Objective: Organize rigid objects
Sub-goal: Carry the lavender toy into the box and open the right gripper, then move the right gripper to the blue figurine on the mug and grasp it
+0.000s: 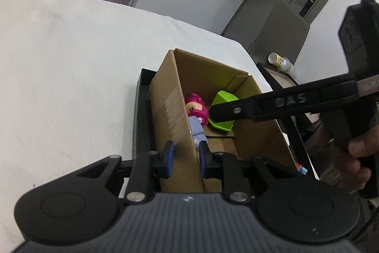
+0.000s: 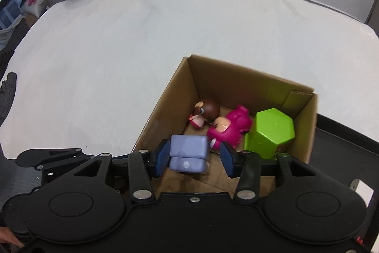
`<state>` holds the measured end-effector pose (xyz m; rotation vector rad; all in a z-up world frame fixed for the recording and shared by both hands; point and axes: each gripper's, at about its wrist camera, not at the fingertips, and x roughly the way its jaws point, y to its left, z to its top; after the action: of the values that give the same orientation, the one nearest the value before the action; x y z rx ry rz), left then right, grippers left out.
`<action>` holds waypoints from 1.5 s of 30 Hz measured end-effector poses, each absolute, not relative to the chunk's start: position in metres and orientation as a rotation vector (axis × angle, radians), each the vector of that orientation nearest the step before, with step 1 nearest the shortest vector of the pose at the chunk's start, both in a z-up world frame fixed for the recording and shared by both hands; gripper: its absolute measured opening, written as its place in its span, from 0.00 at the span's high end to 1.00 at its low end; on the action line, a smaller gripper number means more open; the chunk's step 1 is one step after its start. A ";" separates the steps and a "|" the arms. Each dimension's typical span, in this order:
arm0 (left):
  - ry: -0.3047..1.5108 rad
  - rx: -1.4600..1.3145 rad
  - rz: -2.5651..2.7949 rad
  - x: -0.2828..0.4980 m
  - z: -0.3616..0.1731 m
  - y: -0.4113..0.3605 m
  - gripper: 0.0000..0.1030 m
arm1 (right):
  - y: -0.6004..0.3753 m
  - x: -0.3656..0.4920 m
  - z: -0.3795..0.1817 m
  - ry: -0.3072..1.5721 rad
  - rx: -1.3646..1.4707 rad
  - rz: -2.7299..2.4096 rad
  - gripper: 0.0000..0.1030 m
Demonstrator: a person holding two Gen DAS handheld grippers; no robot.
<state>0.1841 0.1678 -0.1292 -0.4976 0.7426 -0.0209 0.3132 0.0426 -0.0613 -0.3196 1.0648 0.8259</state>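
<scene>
The cardboard box [image 2: 239,87] is sitting on a black tray [image 1: 142,96] at the edge of the white-covered tabletop [image 2: 142,39], open at the top. Inside it, a pink-haired figure [image 2: 231,126] is lying on the box floor, touching a smaller brown-haired figure [image 2: 207,112] toward the far wall and a green hexagonal container [image 2: 271,131] on its right. A lavender block toy [image 2: 188,153] is resting just in front of the pink-haired figure.

The left claw [image 1: 186,157] is clamping the near side wall of the box, one blue pad outside and one inside the cardboard. The right claw [image 2: 193,157] is hanging over the box opening with its jaws apart; the left pad is lying just beside the lavender block toy, while the right pad is standing clear of it. In the left wrist view, the right claw's black arm is crossing over the green container.
</scene>
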 end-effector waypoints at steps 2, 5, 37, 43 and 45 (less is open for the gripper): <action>0.743 -0.495 -0.019 0.184 -0.129 0.168 0.81 | 0.036 0.313 -0.054 1.049 -0.320 0.820 0.54; 0.743 -0.491 -0.017 0.184 -0.129 0.167 0.81 | 0.024 0.316 -0.043 1.045 -0.292 0.792 0.54; 0.760 -0.327 0.039 0.188 -0.125 0.143 0.81 | -0.137 0.346 -0.082 1.157 -0.301 0.390 0.41; 0.756 -0.313 0.044 0.187 -0.125 0.141 0.81 | -0.177 0.363 -0.108 1.294 -0.102 0.269 0.49; 0.757 -0.311 0.046 0.188 -0.125 0.140 0.81 | -0.185 0.366 -0.114 1.311 -0.073 0.240 0.49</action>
<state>0.1876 0.1399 -0.1247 -0.3115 0.7566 0.0462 0.3657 -0.1854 -0.1137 -0.0725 1.3109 0.2400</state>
